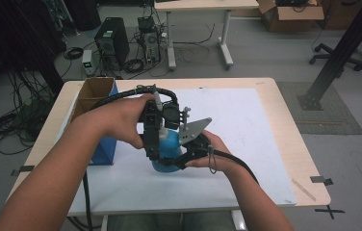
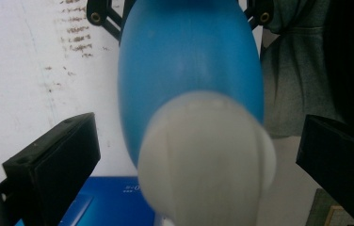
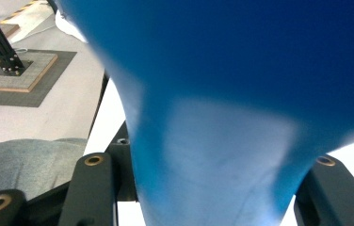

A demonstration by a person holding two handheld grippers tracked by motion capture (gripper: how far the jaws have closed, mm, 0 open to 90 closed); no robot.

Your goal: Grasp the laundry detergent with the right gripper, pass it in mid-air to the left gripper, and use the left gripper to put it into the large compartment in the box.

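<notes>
Blue plastic bottle (image 1: 168,147) with a pale cap (image 2: 208,155) is seen held above the white mat (image 1: 246,144) near the middle of the wooden table (image 1: 290,139), between the two hand-held grippers.

Right gripper (image 1: 188,156): its jaws are pressed onto the lower body of the bottle. In the right gripper view the blue body (image 3: 222,117) sits tight between the two black jaws, pinched in where they bear on it. Grip is recorded as closed on the bottle.

Left gripper (image 1: 152,142): it is held at the top of the bottle, pointing down. In the left gripper view the two black jaws are seen spread, one at each side of the frame, with the cap between them and a clear gap to each pad. No contact with the cap is observed.

Bottle attitude: it is seen roughly upright in the high view, cap end uppermost; the cap is blurred in the left gripper view, so its detail cannot be told.

Surroundings: an open cardboard box (image 1: 92,94) with a blue side is noted at the left of the mat, just beside the person's left forearm (image 1: 73,159). A desktop computer tower (image 1: 111,43) is noted on the floor beyond the table.
</notes>
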